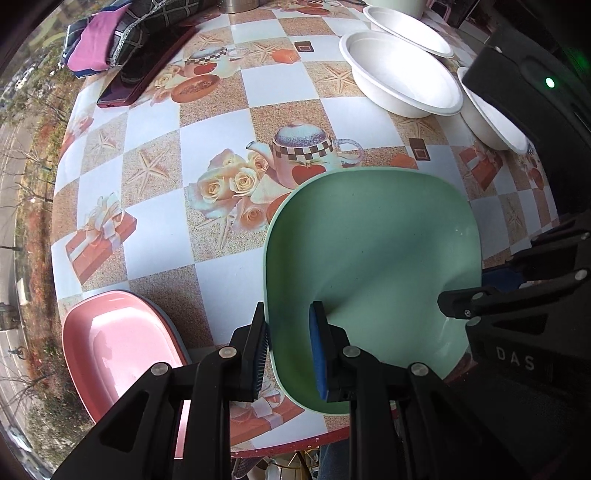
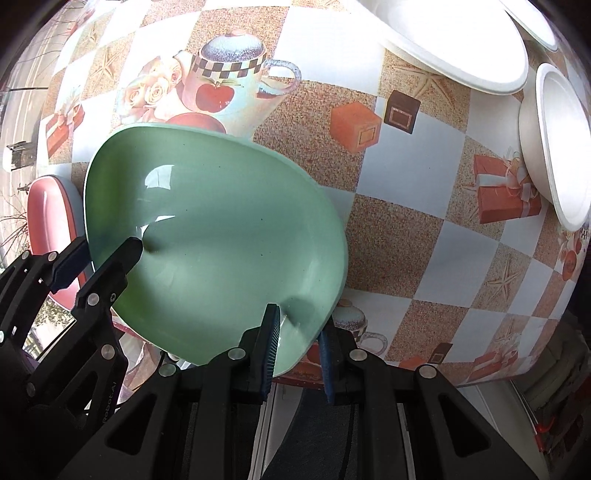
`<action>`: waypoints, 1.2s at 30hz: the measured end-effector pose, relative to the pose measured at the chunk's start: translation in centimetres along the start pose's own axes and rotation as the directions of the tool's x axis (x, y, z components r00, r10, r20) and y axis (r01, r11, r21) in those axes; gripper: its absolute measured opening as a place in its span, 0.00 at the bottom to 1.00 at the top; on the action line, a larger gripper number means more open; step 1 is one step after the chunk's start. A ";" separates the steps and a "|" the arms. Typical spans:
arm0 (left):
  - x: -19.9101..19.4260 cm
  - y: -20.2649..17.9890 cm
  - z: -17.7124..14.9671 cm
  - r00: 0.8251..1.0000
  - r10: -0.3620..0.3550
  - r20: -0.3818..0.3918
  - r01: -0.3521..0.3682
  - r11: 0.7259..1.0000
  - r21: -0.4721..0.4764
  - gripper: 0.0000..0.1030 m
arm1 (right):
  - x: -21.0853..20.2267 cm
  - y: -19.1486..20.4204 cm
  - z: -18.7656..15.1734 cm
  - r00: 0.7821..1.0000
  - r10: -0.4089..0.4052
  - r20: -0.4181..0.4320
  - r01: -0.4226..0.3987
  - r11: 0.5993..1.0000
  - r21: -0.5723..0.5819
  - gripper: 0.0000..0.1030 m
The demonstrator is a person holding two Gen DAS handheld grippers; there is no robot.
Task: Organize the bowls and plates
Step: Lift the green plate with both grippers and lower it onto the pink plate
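A green plate [image 1: 373,258] sits at the near edge of the patterned table; it also shows in the right wrist view [image 2: 221,229]. My left gripper [image 1: 290,350] is shut on its left rim. My right gripper [image 2: 299,350] is shut on its right rim, and shows in the left wrist view [image 1: 491,291] too. A pink plate [image 1: 118,343] on a grey one lies to the left, also in the right wrist view [image 2: 48,221]. Three white bowls [image 1: 399,74] stand at the far right.
A dark phone [image 1: 144,70] and folded cloths [image 1: 122,33] lie at the far left. A metal pot [image 1: 240,4] stands at the back. The table's near edge [image 1: 295,439] is just below the plates. White bowls [image 2: 554,144] sit right of the green plate.
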State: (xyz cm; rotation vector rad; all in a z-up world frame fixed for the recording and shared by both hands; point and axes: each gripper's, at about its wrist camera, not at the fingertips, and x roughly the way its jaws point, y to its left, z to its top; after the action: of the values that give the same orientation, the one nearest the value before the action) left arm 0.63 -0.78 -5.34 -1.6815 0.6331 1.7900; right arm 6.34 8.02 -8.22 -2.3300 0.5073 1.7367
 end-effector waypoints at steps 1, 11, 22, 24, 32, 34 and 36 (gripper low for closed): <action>-0.2 0.5 -0.1 1.000 0.003 0.005 -0.003 1.000 -0.009 0.21 | -0.3 0.3 0.1 1.000 0.003 0.008 -0.003 1.000 -0.005 0.21; -3.3 4.6 -0.4 0.995 0.071 0.075 -0.061 0.990 -0.127 0.21 | -5.1 4.8 0.9 0.992 0.063 0.109 -0.054 0.995 -0.086 0.21; -7.7 8.2 -2.4 0.977 0.161 0.140 -0.116 0.952 -0.284 0.21 | -10.0 9.5 1.9 0.979 0.135 0.155 -0.099 0.971 -0.218 0.21; -8.2 8.8 -3.0 0.974 0.178 0.141 -0.130 0.946 -0.298 0.21 | -9.6 10.1 1.7 0.979 0.137 0.153 -0.097 0.965 -0.243 0.21; -9.0 11.5 -5.1 0.969 0.218 0.113 -0.164 0.917 -0.363 0.21 | -7.9 12.2 1.5 0.979 0.158 0.129 -0.108 0.939 -0.328 0.21; -9.1 12.0 -5.6 0.968 0.228 0.107 -0.174 0.914 -0.367 0.21 | -7.6 12.9 0.9 0.980 0.159 0.120 -0.110 0.933 -0.343 0.21; -9.2 12.5 -6.1 0.966 0.240 0.099 -0.188 0.909 -0.372 0.21 | -7.4 13.8 0.4 0.980 0.165 0.110 -0.117 0.927 -0.356 0.21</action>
State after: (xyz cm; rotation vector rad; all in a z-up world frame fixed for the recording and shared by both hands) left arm -3.67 -14.79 2.55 -1.7466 0.4602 2.2753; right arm -1.09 -3.40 -0.61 -2.4240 0.3770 2.1966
